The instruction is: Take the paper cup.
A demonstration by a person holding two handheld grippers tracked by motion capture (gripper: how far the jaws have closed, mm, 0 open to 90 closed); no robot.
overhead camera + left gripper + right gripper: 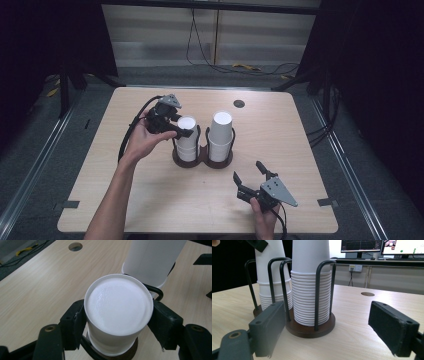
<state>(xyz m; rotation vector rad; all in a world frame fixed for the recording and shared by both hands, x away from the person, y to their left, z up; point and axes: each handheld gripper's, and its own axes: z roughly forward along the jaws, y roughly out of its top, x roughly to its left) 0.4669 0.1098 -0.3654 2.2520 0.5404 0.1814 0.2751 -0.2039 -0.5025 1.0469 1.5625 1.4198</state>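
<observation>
White paper cup (118, 312) clamped by the left hand-held gripper (117, 322).
Light and crushable, I judge: squeeze gently below the rim; right hand-held gripper (332, 327) waits released.

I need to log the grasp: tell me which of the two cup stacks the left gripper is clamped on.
The left cup stack, the shorter one. The left gripper has a jaw against each side of its top cup. The taller right cup stack stands untouched, and the right gripper is open nearby.

Black tongs (252, 176), grey three-cornered plate (280, 190).
</observation>
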